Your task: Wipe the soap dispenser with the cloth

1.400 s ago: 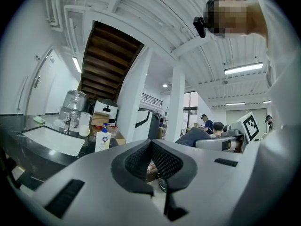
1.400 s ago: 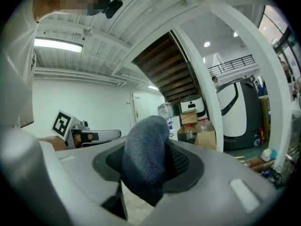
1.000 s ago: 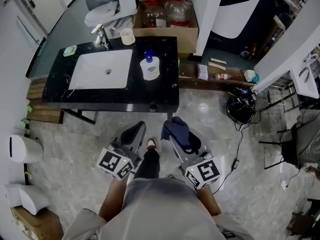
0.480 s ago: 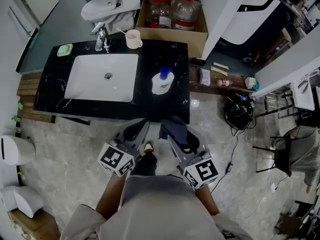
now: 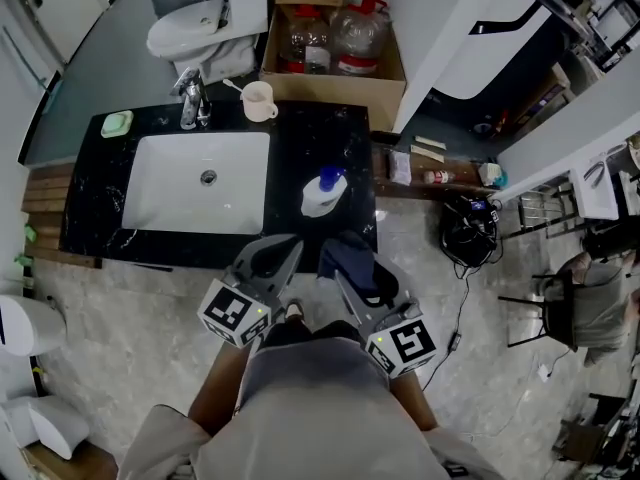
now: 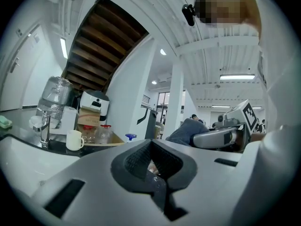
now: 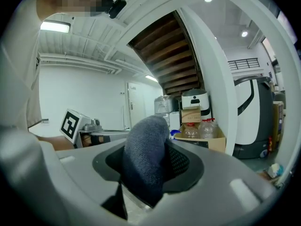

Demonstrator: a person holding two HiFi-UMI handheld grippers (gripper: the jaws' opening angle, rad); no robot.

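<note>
Stepping closer has brought the soap dispenser (image 5: 323,194) just beyond my right gripper (image 5: 358,268), clamped on the cloth (image 5: 348,256); my left gripper (image 5: 278,253) is closed empty, so wiping looks next.

Left gripper (image 5: 272,256) and right gripper (image 5: 360,276) sit side by side at the near edge of the counter (image 5: 300,143), pointing toward it; left jaws are closed and empty, right jaws clamp a cloth (image 5: 347,252)

One soap dispenser (image 5: 322,192), one cloth (image 5: 350,256), one mug (image 5: 258,100), one tap (image 5: 190,98), two clear bottles (image 5: 305,40) (image 5: 357,30), one cardboard box (image 5: 335,82).
</note>
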